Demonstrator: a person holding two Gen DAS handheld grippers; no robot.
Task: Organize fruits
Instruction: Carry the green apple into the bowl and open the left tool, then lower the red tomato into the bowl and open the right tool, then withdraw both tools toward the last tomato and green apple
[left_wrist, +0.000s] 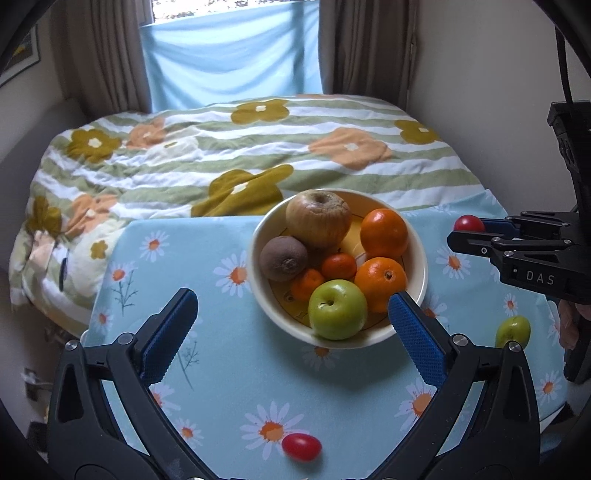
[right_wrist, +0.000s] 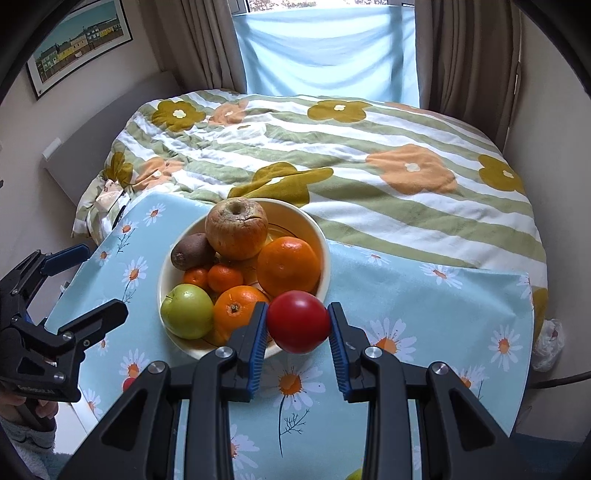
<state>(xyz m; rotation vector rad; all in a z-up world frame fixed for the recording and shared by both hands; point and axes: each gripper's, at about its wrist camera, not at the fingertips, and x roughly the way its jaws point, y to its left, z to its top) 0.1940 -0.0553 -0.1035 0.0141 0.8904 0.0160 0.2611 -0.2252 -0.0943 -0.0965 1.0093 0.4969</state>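
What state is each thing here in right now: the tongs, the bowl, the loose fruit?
Left tongs: open wide, holding nothing.
Right tongs: shut on the round red tomato, near the bowl's rim.
Cream ceramic bowl: upright, filled with fruit.
Oval red tomato: loose on the daisy-print tablecloth.
Small green apple: loose on the cloth, outside the bowl.

Apples, oranges, tangerines and a kiwi are being kept in a cream bowl (left_wrist: 419, 243), while a red tomato (right_wrist: 298, 321) is being gripped beside it.
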